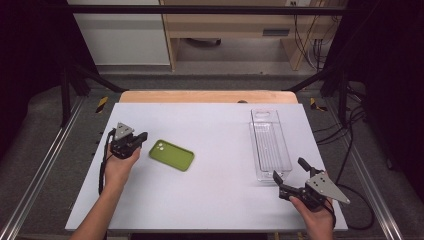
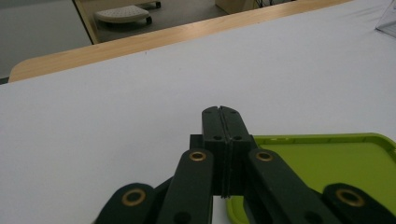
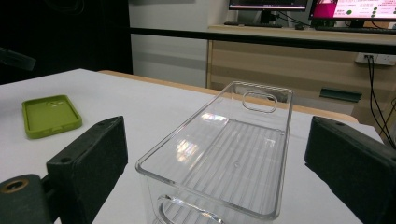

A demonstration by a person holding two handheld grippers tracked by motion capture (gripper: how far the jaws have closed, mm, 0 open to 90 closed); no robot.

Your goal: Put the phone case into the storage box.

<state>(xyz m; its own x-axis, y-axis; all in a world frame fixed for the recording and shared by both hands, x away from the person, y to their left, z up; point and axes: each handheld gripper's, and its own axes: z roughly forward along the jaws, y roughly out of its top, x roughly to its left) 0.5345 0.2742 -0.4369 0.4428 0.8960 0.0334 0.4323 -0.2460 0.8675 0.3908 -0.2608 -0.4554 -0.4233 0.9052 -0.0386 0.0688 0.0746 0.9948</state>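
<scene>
Across the white, matte table top (image 1: 210, 190), the long clear plastic bin (image 1: 270, 145) lies lengthwise at the right, its floor ribbed, its walls glossy and thin, with an oval handle cut-out in the far end. Well apart from it at the left lies the lime-green phone case (image 1: 171, 154), a soft-looking, rounded-corner shell with a raised lip, hollow side up. Smallest are the tools: the right gripper (image 1: 289, 176) stands with its black jaws wide, one on each side of the bin's near end and not pressing it; the left gripper (image 1: 142, 137) has its jaws pressed together on nothing, tips just beside the case's near-left edge. I judge this the approach step: steadying the bin and taking up the case. Next, the left jaws must open and pinch the case's thin rim.
</scene>
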